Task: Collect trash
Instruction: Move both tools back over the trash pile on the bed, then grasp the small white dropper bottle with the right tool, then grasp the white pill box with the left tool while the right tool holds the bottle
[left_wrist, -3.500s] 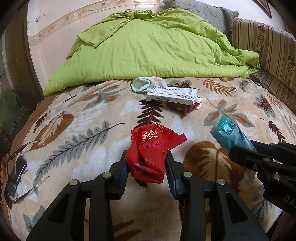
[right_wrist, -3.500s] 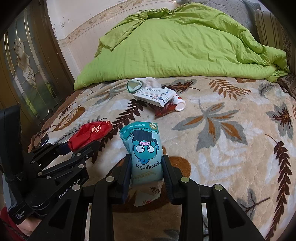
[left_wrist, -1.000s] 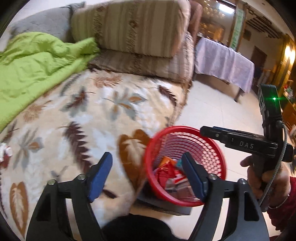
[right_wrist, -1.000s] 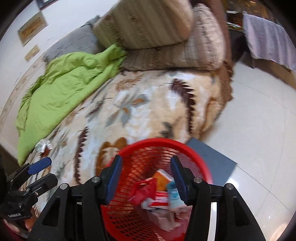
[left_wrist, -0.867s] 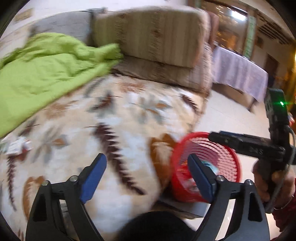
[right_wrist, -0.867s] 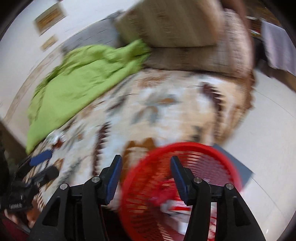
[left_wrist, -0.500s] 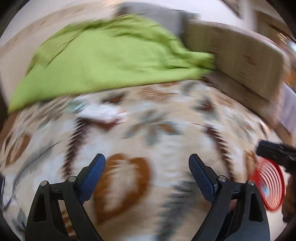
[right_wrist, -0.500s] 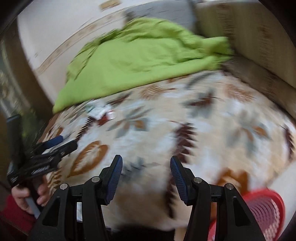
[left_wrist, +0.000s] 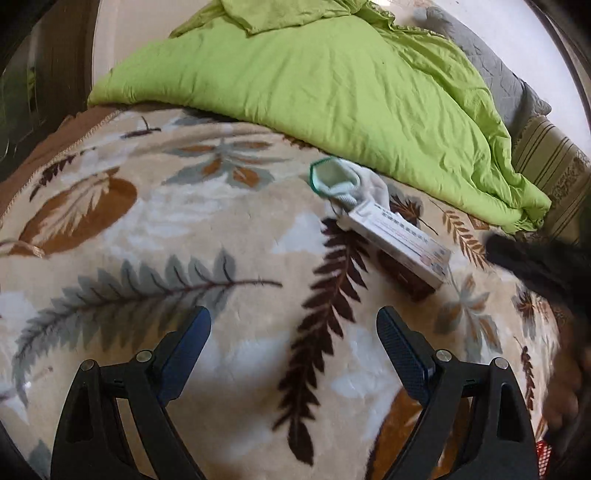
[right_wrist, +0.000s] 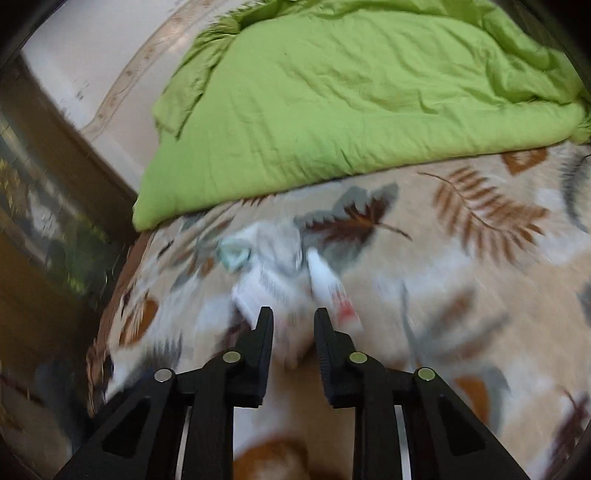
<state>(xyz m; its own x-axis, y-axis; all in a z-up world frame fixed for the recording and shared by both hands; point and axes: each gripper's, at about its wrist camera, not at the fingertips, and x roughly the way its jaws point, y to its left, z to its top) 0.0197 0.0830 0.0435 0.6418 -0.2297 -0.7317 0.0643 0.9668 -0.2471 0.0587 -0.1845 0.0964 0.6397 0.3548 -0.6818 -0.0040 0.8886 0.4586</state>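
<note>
Reaching for more trash was the step in hand: the box (left_wrist: 397, 245), tube (right_wrist: 328, 286) and sock (left_wrist: 341, 181) lay mid-bed below the quilt (left_wrist: 332, 74), both grippers, left (left_wrist: 293, 343) wide and right (right_wrist: 293, 321) narrowly apart, empty, needing descent and closing.

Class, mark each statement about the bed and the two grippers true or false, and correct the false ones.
1. The left gripper is wide open and holds nothing. True.
2. The long white cardboard box lies on the green quilt. False: it lies on the leaf-patterned beige blanket, apart from the bright green quilt.
3. A white sock with a teal cuff lies beside the box, at its far end. True.
4. The right gripper grips a red wrapper. False: nothing red sits between its fingers; blur hides whether it touches anything.
</note>
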